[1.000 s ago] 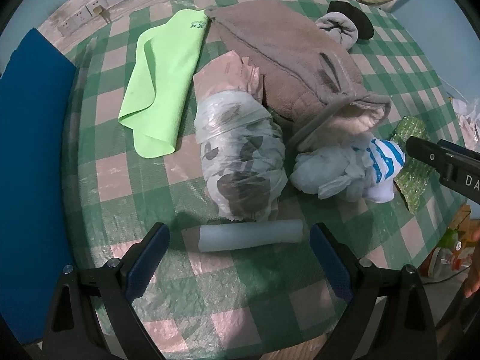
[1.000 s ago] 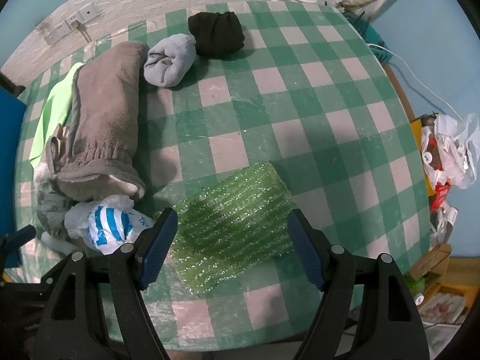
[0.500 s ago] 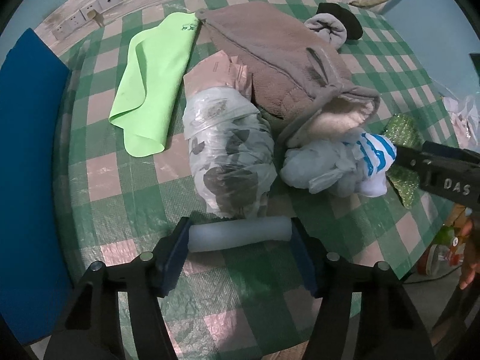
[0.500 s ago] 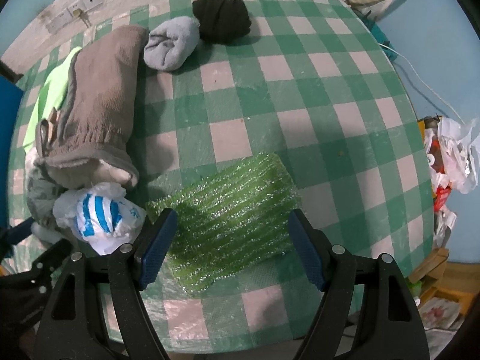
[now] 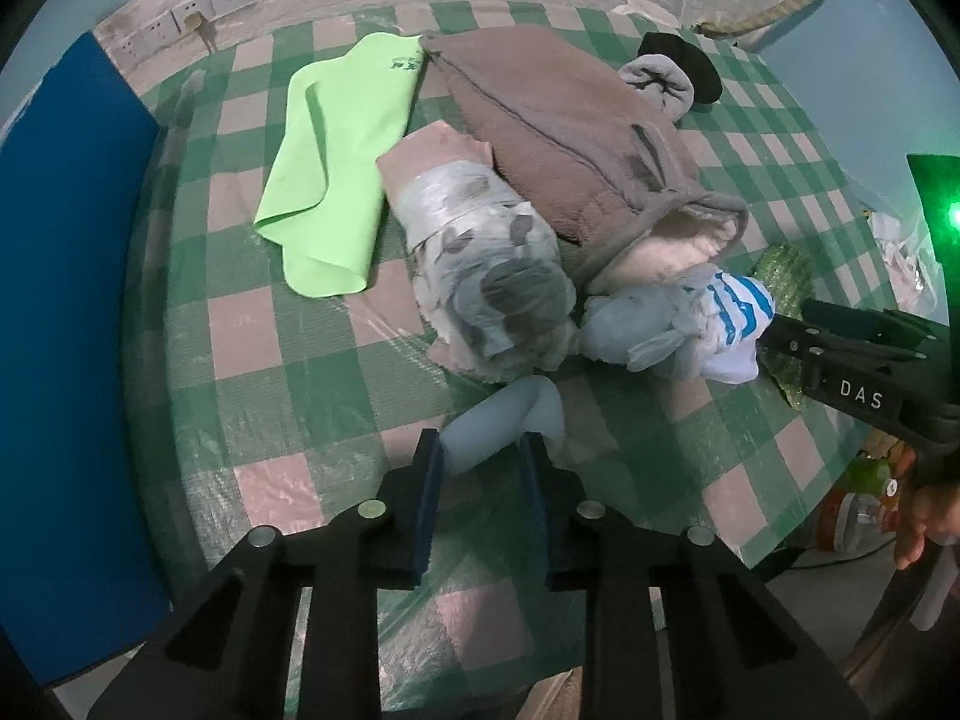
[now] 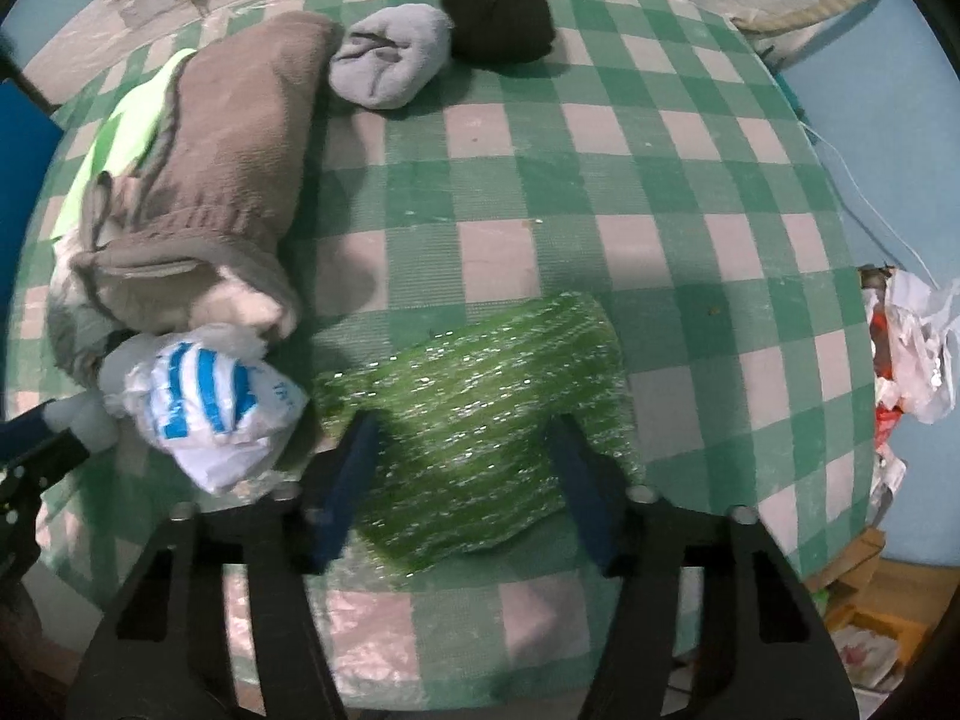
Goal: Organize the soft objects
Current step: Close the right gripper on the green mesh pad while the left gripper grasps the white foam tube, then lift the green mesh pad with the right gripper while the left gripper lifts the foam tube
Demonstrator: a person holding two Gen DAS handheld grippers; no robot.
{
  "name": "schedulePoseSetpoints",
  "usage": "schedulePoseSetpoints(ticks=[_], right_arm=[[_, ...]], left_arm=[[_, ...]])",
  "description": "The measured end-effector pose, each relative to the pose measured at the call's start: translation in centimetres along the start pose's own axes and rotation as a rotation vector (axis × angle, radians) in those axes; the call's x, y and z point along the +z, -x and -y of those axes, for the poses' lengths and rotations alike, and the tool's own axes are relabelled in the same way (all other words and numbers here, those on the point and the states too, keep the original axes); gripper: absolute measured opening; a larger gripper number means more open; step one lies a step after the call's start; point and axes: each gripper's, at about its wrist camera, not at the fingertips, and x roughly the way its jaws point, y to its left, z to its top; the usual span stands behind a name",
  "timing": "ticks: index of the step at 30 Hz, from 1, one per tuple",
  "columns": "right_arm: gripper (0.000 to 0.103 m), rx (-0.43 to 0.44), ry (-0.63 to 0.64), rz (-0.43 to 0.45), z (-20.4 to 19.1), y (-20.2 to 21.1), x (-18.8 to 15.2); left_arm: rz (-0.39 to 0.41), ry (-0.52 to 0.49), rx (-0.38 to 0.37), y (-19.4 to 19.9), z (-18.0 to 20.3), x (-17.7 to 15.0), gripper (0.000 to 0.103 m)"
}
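My left gripper (image 5: 480,450) is shut on a pale foam roll (image 5: 501,423), which bends between the pads near the table's front. Beyond it lie a plastic-wrapped leaf-print bundle (image 5: 486,282), a blue-striped plastic bag (image 5: 720,324), a brown fleece garment (image 5: 570,132) and a lime green cloth (image 5: 342,138). My right gripper (image 6: 465,462) is partly closed around a green bubble wrap sheet (image 6: 480,396), whose front edge bulges between the pads. The striped bag (image 6: 204,408) lies just to its left.
A grey rolled sock (image 6: 390,63) and a black sock ball (image 6: 498,18) sit at the far edge of the checked table (image 6: 660,180). A blue panel (image 5: 54,300) stands at the left. Bags and clutter (image 6: 906,354) lie off the table's right.
My left gripper closed on the foam roll, squeezing and bending it. My right gripper moved forward and narrowed around the green bubble wrap, which now bunches up.
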Motion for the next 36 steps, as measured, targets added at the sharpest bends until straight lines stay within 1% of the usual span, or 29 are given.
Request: schedulePoseSetpoints(ticks=[1,2,3,4,6,11,14,15,16,17,18,19,21,23,25,26,28,30,32,36], right_arm=[[0.046,0.006,0.009,-0.001,-0.5,0.1,-0.1],[0.037,0.006,0.016,0.0,-0.8,0.1,-0.1],[0.027,0.01,0.025,0.001,-1.1,0.2,-0.1],[0.022,0.013,0.03,0.0,-1.5,0.3,0.0],[0.016,0.021,0.035,-0.006,-1.7,0.4,0.0],[0.014,0.038,0.028,-0.002,-1.2,1.5,0.1],[0.014,0.038,0.024,0.01,-1.2,2.1,0.3],[0.014,0.04,0.023,0.015,-1.3,2.4,0.4],[0.014,0.042,0.022,0.02,-1.2,2.7,0.4],[0.014,0.044,0.022,0.024,-1.3,2.9,0.4],[0.014,0.047,0.021,0.029,-1.0,3.1,0.7],[0.014,0.05,0.021,0.032,-1.2,3.2,0.6],[0.014,0.058,0.021,0.04,-1.2,3.6,0.5],[0.014,0.062,0.02,0.049,-1.3,4.0,0.5],[0.014,0.067,0.014,0.055,-1.2,4.3,0.5],[0.014,0.069,0.01,0.057,-1.1,4.4,0.5],[0.014,0.07,0.002,0.061,-0.7,4.6,0.6],[0.014,0.07,-0.001,0.061,-1.3,4.7,0.5],[0.014,0.071,-0.004,0.06,0.1,4.2,1.1],[0.014,0.074,-0.008,0.052,0.6,3.8,1.1]], left_arm=[[0.0,0.003,-0.003,0.6,0.5,-0.6,0.021],[0.001,0.005,-0.002,0.8,0.4,-0.8,0.019],[0.0,0.006,-0.01,0.8,0.1,-0.8,0.013],[0.0,0.006,-0.007,1.0,0.2,-0.9,0.009],[0.002,0.006,-0.016,1.1,0.0,-0.9,0.007],[0.016,0.001,-0.02,1.7,-0.4,-1.0,0.007],[0.018,-0.003,-0.008,1.7,-0.3,-0.9,0.007],[0.019,-0.004,-0.007,1.7,-0.3,-0.8,0.011],[0.016,-0.006,-0.007,1.5,0.0,-0.6,0.024],[0.012,-0.008,-0.003,1.4,0.0,-0.5,0.033],[0.016,-0.007,0.005,1.3,0.1,-0.4,0.05],[0.025,-0.009,0.008,1.4,0.2,-0.4,0.057],[0.046,-0.022,0.011,1.6,0.4,-0.2,0.058],[0.046,-0.037,0.011,1.6,0.8,0.1,0.064],[0.055,-0.045,0.0,1.7,1.1,0.2,0.072],[0.055,-0.049,-0.001,1.6,1.2,0.3,0.073],[0.045,-0.059,-0.006,1.1,1.8,0.6,0.074],[0.035,-0.067,-0.002,0.6,2.3,0.9,0.074],[0.025,-0.069,0.006,0.0,2.7,1.1,0.074],[0.015,-0.071,0.022,-0.8,3.0,1.3,0.074]])
